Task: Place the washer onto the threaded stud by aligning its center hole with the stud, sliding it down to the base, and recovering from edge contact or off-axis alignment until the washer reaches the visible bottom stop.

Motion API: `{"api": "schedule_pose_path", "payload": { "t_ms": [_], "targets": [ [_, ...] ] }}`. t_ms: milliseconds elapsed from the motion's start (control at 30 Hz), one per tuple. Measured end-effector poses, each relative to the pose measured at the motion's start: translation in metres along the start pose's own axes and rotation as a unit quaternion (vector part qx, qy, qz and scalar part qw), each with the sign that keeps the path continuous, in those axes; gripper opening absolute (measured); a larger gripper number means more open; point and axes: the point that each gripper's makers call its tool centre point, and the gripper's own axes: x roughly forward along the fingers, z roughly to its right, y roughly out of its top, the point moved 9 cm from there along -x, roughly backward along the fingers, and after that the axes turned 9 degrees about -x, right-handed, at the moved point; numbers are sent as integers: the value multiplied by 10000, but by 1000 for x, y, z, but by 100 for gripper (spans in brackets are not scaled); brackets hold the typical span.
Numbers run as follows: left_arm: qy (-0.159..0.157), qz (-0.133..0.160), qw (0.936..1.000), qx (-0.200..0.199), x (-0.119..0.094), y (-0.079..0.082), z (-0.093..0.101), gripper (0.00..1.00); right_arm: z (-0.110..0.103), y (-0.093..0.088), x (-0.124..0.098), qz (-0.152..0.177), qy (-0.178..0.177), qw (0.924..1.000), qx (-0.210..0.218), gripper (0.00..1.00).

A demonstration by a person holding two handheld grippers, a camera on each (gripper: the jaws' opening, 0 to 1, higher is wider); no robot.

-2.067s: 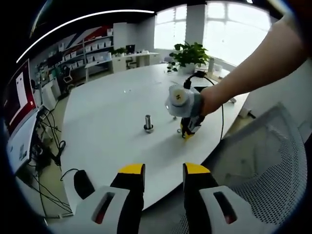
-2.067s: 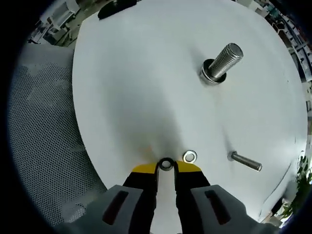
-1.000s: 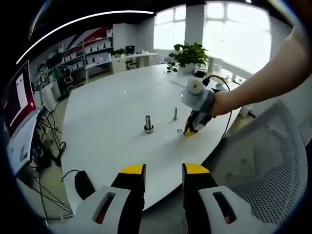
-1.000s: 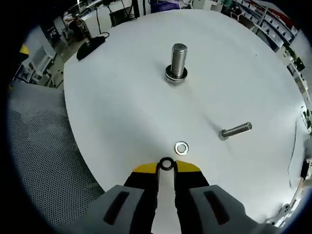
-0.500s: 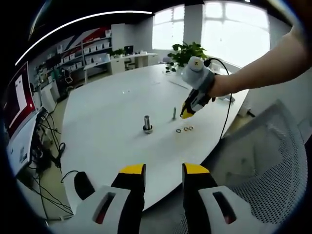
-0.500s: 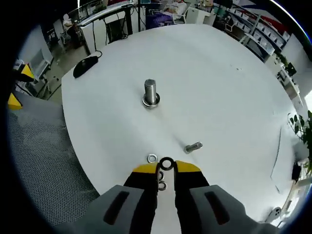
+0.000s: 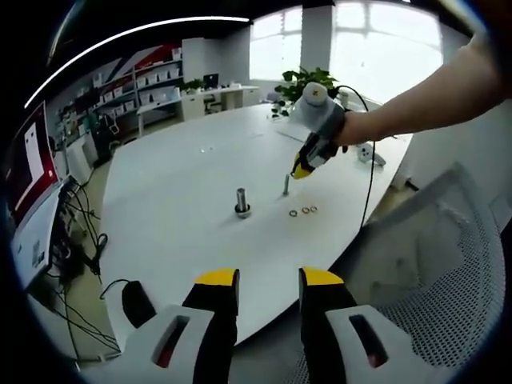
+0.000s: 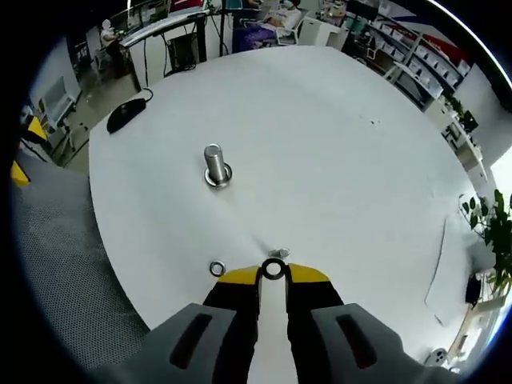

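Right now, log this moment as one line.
right gripper: shut on washer, raised above table | threaded stud: upright, away from washer | left gripper: open, idle

Daylight is pouring through the tall blown-out windows [image 7: 376,48], glaring off the glossy white round table [image 7: 184,200]. A curved ceiling strip light [image 7: 136,32] is bending with fisheye distortion. Shadows are lying faint; edges are softening and darkening.

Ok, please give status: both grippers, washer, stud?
Right gripper shut on washer, raised above table. Left gripper open, idle. Threaded stud upright, unobstructed; washer not aligned yet.
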Motion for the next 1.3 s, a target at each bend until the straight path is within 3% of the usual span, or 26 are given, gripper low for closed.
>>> {"api": "schedule_pose_path", "payload": {
  "t_ms": [767,1300],
  "targets": [
    [23,-77,10000,24,1,-2,0,28,5,7,17,-135,-45,9998,-123,13],
    [76,-125,9999,20,1,-3,-1,28,3,-7,47,-390,115,9991,70,14]
  ]
}}
